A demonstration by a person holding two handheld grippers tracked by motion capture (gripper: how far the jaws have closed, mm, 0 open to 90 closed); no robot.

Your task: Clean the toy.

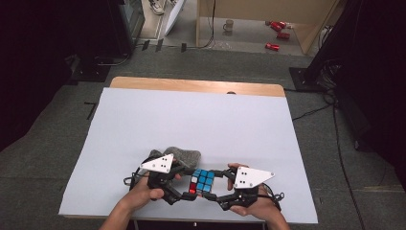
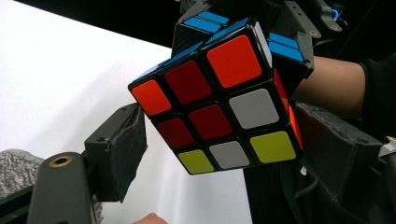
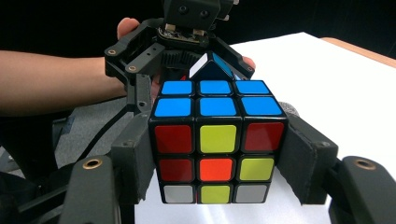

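A scrambled puzzle cube (image 1: pixel 202 181) hangs just above the near edge of the white table cover, between both hand-held grippers. My right gripper (image 1: pixel 216 186) comes in from the right and is shut on it; in the right gripper view both pads press the cube (image 3: pixel 217 140) at its sides, blue face up. My left gripper (image 1: pixel 188 184) reaches in from the left. In the left gripper view the cube (image 2: pixel 219 107) sits between its jaws. The left pad (image 2: pixel 123 147) stands clear of the cube, so this gripper (image 2: pixel 224 147) is open.
A grey cloth (image 1: pixel 179 154) lies on the white sheet (image 1: pixel 191 120) just behind the left hand. The table's wooden back edge (image 1: pixel 191 86) runs across. A mug (image 1: pixel 228 25) and red cans (image 1: pixel 277 26) lie on the floor far behind.
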